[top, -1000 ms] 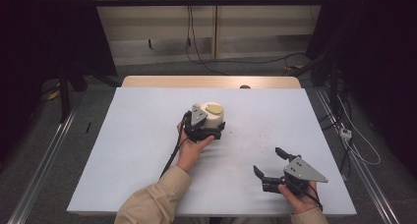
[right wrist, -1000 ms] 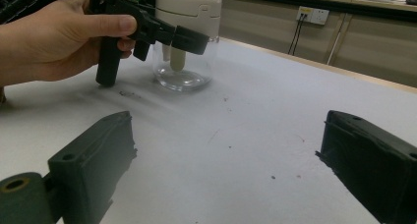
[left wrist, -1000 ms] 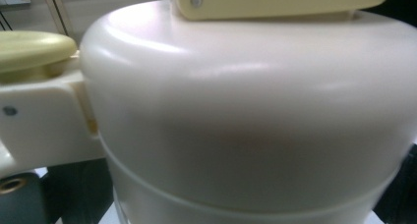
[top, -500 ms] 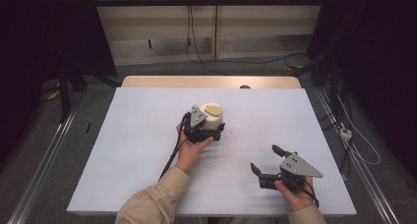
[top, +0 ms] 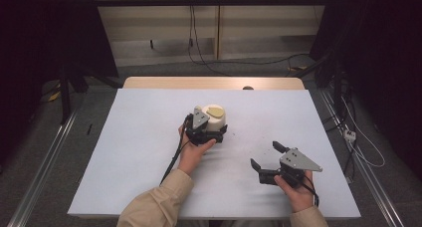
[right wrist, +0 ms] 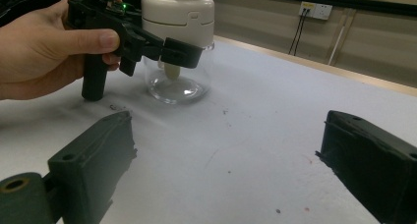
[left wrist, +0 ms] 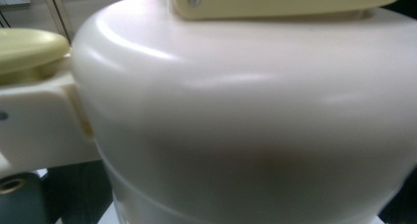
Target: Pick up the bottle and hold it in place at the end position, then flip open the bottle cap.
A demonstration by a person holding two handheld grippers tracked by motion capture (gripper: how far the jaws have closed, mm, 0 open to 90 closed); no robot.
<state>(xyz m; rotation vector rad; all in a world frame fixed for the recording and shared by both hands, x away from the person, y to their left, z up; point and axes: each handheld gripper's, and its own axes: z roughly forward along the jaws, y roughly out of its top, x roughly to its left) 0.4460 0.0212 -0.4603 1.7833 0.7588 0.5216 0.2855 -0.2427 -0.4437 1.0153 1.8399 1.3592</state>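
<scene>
The jar (top: 215,121), clear glass under a cream lid, stands near the middle of the white table (top: 139,137), gripped around its body by the left gripper (top: 209,133), while the right gripper (top: 267,162) rests well apart toward the near right corner, jaws spread wide with nothing between them.

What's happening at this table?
A person sits at a white table with a hand-held claw in each hand. The left claw is up against a cream-topped jar with a clear glass base, its jaws on either side of it. The right claw rests apart near the table's front, jaws wide open and holding nothing.
</scene>
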